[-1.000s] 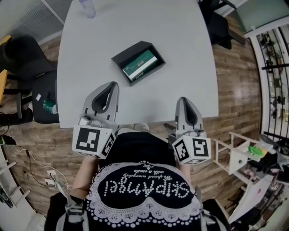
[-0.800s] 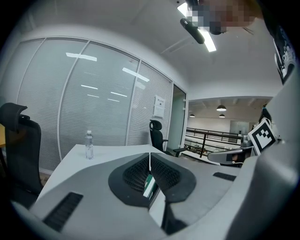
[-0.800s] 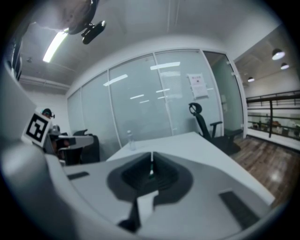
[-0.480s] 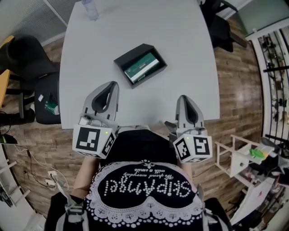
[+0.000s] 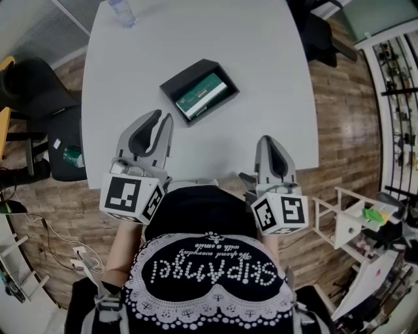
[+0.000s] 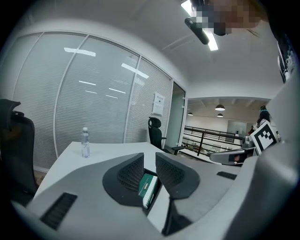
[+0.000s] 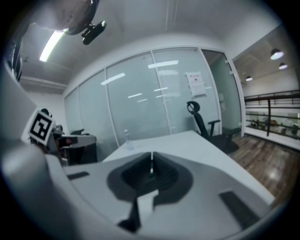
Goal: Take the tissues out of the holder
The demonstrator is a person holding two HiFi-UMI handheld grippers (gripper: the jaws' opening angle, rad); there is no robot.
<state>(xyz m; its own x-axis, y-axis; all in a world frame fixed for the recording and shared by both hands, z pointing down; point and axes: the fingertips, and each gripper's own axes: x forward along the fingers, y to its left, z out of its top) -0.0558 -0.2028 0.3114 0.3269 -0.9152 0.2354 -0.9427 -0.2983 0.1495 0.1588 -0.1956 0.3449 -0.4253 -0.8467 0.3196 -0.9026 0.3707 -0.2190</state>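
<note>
A black open-topped holder [image 5: 175, 83] lies near the middle of the white table [image 5: 261, 72], with a green and white tissue pack [image 5: 201, 96] inside it. My left gripper [image 5: 162, 115] hovers over the table's near edge, short of the holder and pointing toward it. Its jaws are opening, a narrow gap shows between them, and nothing is in it. In the left gripper view the tissue pack [image 6: 149, 185] shows through the gap of the left gripper [image 6: 150, 160]. My right gripper [image 5: 269, 140] is shut and empty at the near edge, to the holder's right; its tips [image 7: 151, 161] meet.
A clear water bottle [image 5: 121, 12] stands at the table's far left corner. A black office chair [image 5: 39, 85] is to the table's left and another [image 5: 317, 32] at its far right. White shelving [image 5: 346, 222] stands on the wooden floor at right.
The left gripper's jaws have parted slightly, and it has shifted a little left and forward. The right gripper has stayed put.
</note>
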